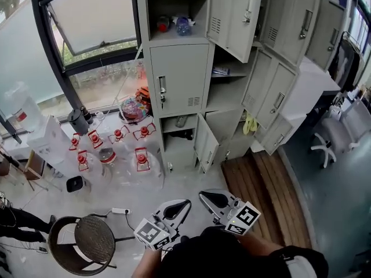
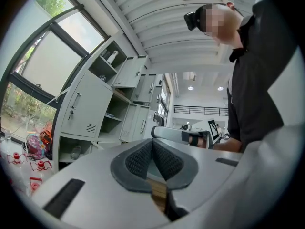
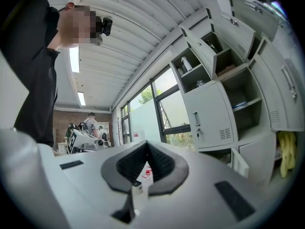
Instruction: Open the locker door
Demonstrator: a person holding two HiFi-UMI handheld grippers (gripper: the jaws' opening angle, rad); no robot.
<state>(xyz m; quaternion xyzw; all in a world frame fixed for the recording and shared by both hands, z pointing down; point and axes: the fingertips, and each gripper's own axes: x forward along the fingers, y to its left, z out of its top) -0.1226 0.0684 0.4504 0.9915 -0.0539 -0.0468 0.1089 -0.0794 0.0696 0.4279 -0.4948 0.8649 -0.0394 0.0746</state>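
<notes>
A bank of grey lockers (image 1: 232, 91) stands ahead. One column has a closed door (image 1: 179, 77) with a vertical handle (image 1: 162, 91); that door also shows in the left gripper view (image 2: 88, 106) and the right gripper view (image 3: 209, 113). Several doors to its right hang open, and a small lower door (image 1: 207, 143) stands ajar. Both grippers are low in the head view, well short of the lockers. My left gripper (image 1: 186, 202) is shut with nothing between its pads (image 2: 140, 159). My right gripper (image 1: 203, 194) is also shut and empty, its pads (image 3: 162, 163) meeting at the tip.
Several large water bottles with red caps (image 1: 142, 158) lie on the floor left of the lockers, by a water dispenser (image 1: 43, 138). A round mesh stool (image 1: 93, 242) and a power strip (image 1: 120, 211) sit near my left side. Wooden decking (image 1: 266, 196) and a white chair (image 1: 324, 146) are at the right.
</notes>
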